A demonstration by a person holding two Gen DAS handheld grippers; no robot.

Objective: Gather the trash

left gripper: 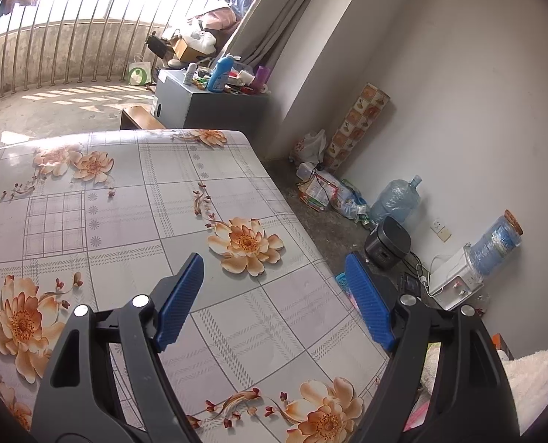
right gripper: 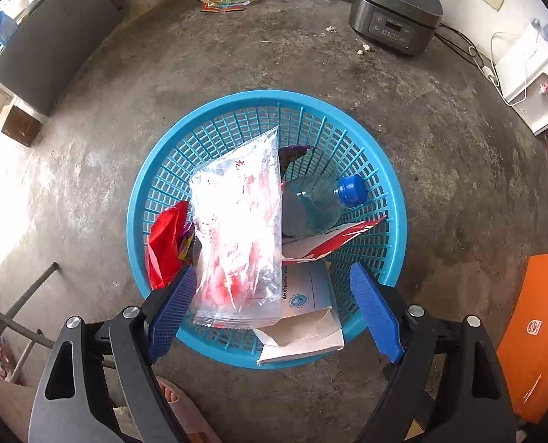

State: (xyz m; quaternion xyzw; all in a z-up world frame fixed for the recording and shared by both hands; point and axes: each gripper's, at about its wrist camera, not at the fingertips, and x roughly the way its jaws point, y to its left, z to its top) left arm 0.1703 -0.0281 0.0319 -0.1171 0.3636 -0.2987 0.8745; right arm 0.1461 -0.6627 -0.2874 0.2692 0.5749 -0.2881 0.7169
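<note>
Trash fills one blue basket (right gripper: pixel 266 110) on the floor: one clear bag (right gripper: pixel 237 229), one bottle (right gripper: pixel 318 199), one red wrapper (right gripper: pixel 165 243), two cartons (right gripper: pixel 303 328). Right claw (right gripper: pixel 274 295) gapes above it, gripping nothing. Left claw (left gripper: pixel 274 288) gapes empty over the bench (left gripper: pixel 126 203).

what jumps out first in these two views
In the right wrist view, the bright blue basket on the concrete floor, directly under the open right gripper, with a clear red-printed bag on top and a blue-capped bottle beside it. In the left wrist view, the floral tablecloth fills the frame under the open, empty left gripper, with a litter pile by the far wall.
</note>
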